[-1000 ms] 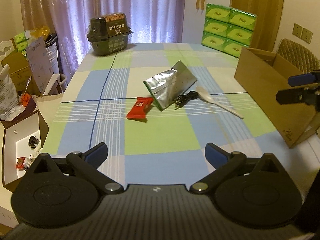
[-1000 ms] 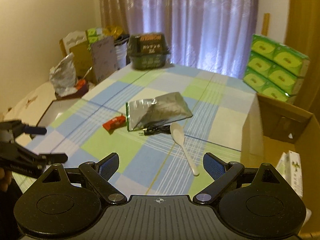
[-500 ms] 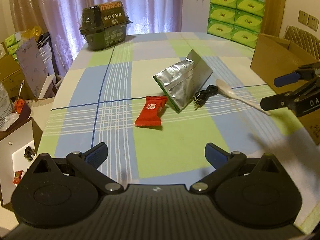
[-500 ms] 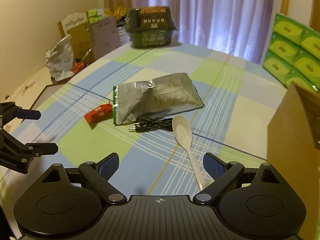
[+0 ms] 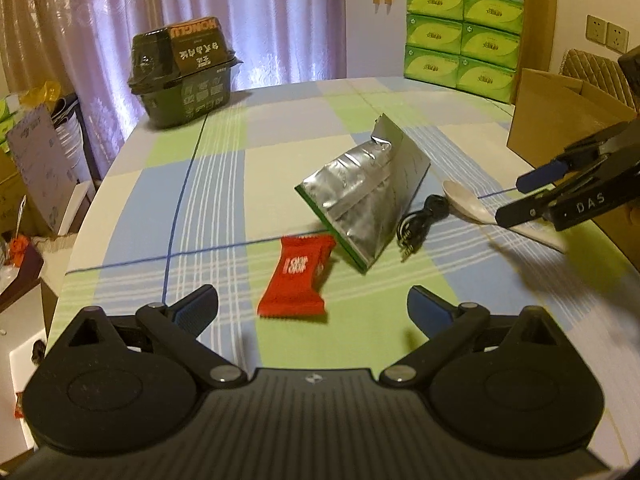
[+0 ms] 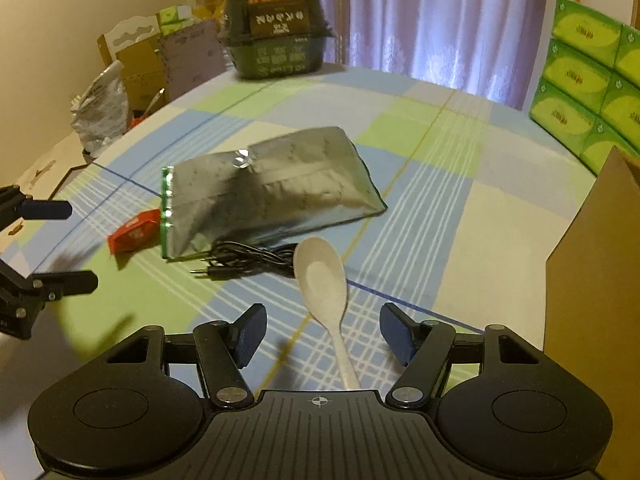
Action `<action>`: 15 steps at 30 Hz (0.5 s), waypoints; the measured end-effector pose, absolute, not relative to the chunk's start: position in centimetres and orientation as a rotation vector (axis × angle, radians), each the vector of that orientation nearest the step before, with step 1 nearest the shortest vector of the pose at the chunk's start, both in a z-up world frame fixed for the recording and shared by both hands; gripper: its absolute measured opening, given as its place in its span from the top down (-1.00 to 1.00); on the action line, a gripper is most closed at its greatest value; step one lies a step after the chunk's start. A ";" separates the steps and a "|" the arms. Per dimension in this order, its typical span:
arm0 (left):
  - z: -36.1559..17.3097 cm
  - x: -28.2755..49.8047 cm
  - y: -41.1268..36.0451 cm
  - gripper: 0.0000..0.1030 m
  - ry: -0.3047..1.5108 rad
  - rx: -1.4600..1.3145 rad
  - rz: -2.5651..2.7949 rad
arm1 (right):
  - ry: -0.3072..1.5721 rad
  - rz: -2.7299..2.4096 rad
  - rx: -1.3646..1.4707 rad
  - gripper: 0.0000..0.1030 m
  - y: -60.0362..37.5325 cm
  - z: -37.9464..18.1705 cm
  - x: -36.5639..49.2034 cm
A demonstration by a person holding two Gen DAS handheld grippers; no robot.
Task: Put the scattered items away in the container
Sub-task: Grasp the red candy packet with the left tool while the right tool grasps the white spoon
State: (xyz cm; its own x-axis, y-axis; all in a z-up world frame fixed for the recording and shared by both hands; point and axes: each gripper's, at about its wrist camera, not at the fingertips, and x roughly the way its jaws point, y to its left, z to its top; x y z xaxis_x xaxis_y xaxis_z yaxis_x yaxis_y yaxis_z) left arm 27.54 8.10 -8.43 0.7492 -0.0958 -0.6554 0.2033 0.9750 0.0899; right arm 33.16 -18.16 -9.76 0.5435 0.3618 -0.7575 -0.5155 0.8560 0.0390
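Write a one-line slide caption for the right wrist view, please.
Open right gripper straddles the white spoon handle beside a black cable and silver pouch.

Stacked green tissue packs [image 5: 462, 36], purple curtains [image 5: 280, 12]

Ahead of your left gripper [image 5: 312, 304], a crinkled silver foil pouch [image 5: 362, 196] is glinting beside a glossy red wrapper [image 5: 298, 276] on the matt checked cloth [image 5: 208, 184]. Between your right gripper's [image 6: 320, 334] matt black plastic fingers [image 6: 250, 332], a smooth, pale plastic-looking spoon [image 6: 326, 292] is lying, with plain brown cardboard [image 6: 592, 280] showing to its right.
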 end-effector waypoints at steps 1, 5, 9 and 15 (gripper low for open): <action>-8.6 27.9 8.1 -0.85 0.704 0.159 -0.165 | 0.846 0.527 -0.201 -0.36 -18.1 -9.8 33.2; -9.3 29.2 8.1 -0.81 0.713 0.157 -0.172 | 0.835 0.537 -0.220 -0.36 -17.8 -10.1 33.7; -9.9 30.1 8.3 -0.77 0.709 0.169 -0.180 | 0.838 0.543 -0.248 -0.35 -17.2 -10.6 33.9; -11.2 31.0 8.9 -0.45 0.735 0.172 -0.171 | 0.858 0.548 -0.224 -0.35 -17.3 -10.9 34.3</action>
